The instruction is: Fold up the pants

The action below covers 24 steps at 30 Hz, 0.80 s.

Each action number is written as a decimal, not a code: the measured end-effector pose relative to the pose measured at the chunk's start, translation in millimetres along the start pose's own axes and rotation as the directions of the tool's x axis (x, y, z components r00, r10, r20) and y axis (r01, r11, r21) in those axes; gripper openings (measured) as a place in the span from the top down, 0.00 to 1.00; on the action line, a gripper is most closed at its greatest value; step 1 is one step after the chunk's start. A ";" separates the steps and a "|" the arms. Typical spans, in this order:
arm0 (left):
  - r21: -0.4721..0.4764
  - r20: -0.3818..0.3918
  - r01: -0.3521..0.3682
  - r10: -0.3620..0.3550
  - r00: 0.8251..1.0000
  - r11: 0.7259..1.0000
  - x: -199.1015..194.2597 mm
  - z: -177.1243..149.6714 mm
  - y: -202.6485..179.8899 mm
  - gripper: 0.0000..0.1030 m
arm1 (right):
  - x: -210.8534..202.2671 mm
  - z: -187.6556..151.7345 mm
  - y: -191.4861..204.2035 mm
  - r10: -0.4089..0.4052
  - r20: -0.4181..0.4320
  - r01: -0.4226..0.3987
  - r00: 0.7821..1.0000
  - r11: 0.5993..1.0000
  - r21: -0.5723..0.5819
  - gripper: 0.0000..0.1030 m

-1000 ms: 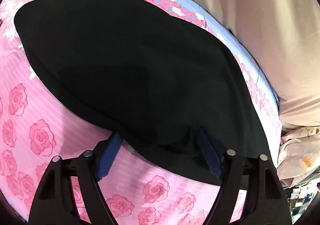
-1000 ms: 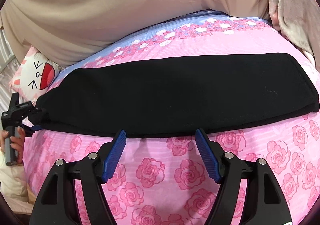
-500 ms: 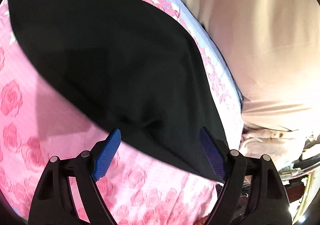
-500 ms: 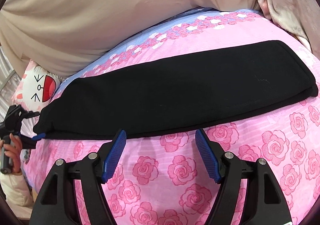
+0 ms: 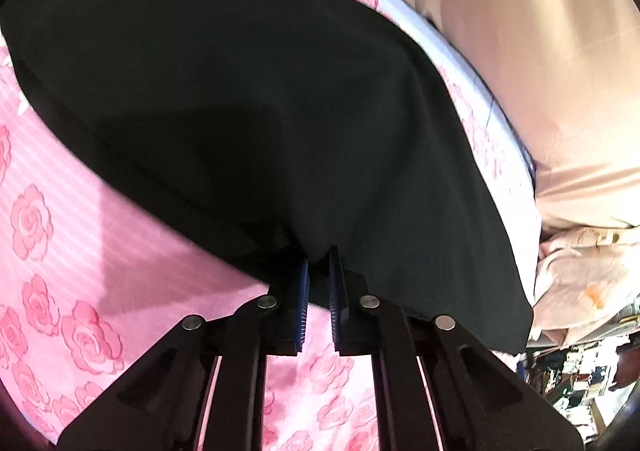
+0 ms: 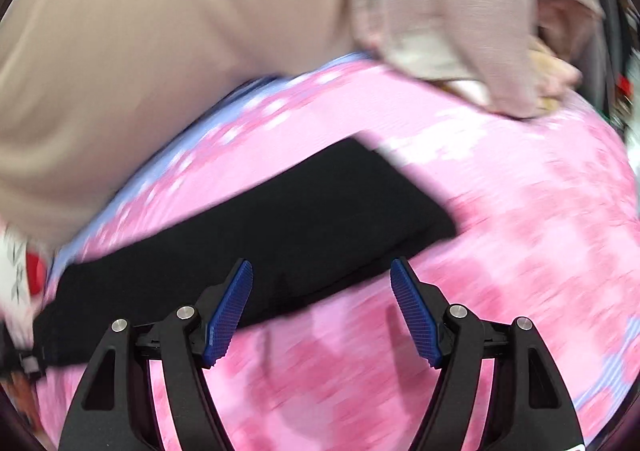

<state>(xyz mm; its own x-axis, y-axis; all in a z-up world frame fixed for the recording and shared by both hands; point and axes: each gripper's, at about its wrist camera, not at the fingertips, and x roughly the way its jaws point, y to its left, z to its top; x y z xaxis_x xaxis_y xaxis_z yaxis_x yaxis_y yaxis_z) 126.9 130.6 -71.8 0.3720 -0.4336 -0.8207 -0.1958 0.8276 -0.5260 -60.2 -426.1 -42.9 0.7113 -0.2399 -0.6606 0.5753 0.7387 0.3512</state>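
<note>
Black pants [image 5: 248, 99] lie folded lengthwise on a pink rose-print bed sheet [image 5: 60, 219]. My left gripper [image 5: 318, 271] is shut on the near edge of the pants at one end, the cloth puckered between its blue pads. In the blurred right wrist view the pants [image 6: 288, 223] run as a long band from lower left to a squared end at upper right. My right gripper [image 6: 322, 279] hangs open just above the band's near edge, nothing between its fingers. The left gripper shows faintly at that band's far left end.
A beige quilt [image 5: 520, 51] is heaped along the far side of the bed. Crumpled pale bedding [image 6: 460, 11] lies beyond the pants' squared end. A white cartoon pillow [image 6: 20, 271] sits at the left. Room clutter [image 5: 572, 371] shows past the bed's edge.
The left gripper has closed on the pants' edge, bunching the cloth. The right gripper has swept along the pants toward their squared end and rolled; its jaws stay open.
</note>
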 end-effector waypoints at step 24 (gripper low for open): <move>0.133 0.167 -0.241 0.218 0.962 0.961 -46.7 -13.0 -22.6 0.78 | 6.7 51.4 -39.8 -0.041 0.003 0.041 0.999 0.999 0.023 0.72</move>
<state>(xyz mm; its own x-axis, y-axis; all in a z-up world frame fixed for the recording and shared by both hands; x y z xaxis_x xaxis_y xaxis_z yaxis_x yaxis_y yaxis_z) 102.2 127.5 -24.5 0.4668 -0.1773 -0.8664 -0.1573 0.9474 -0.2786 -57.5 -489.5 -27.2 0.6881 -0.2723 -0.6726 0.6133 0.7135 0.3386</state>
